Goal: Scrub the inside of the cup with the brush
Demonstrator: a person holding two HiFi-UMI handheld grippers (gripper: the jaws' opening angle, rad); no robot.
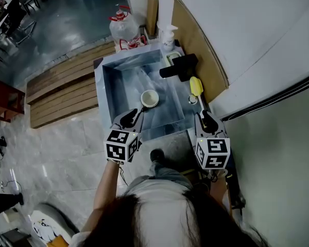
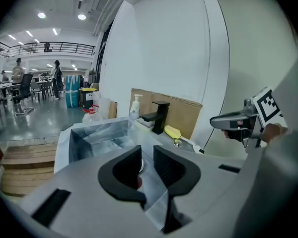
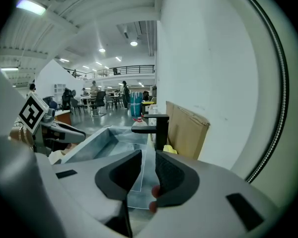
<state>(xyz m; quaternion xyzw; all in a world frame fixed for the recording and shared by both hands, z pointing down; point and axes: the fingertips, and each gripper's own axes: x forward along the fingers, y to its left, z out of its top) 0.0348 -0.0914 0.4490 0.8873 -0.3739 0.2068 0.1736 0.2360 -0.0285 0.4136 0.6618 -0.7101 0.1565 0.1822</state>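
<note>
The left gripper point(image 1: 134, 115) hovers at the lower left edge of the sink point(image 1: 107, 82), just below centre of the head view. In the left gripper view its jaws stand a narrow way apart with nothing pressed between them, so it is empty. The cup point(image 1: 149, 98) sits upright on the sink floor, right at centre of the frame, just beyond that gripper's tips and apart from them. Further right and higher, the black faucet point(image 1: 179, 67) stands on the worktop point(image 1: 180, 140) by the sink's right rim. Just below it lies the yellow brush point(image 1: 196, 85), on the strip between the sink and the wall. The right gripper point(image 1: 202, 118) hangs right of centre, below the brush and near it but not touching. Its jaws are likewise parted by a narrow gap and hold nothing.

Judging from this, the work is at the reach-in step: neither the cup nor the brush is taken, and no scrubbing has begun. The next move likely calls for the left gripper to close on the cup's rim or wall and steady it. The right gripper has to go up the frame to grasp the brush by its handle, bristles free to enter the cup
</note>
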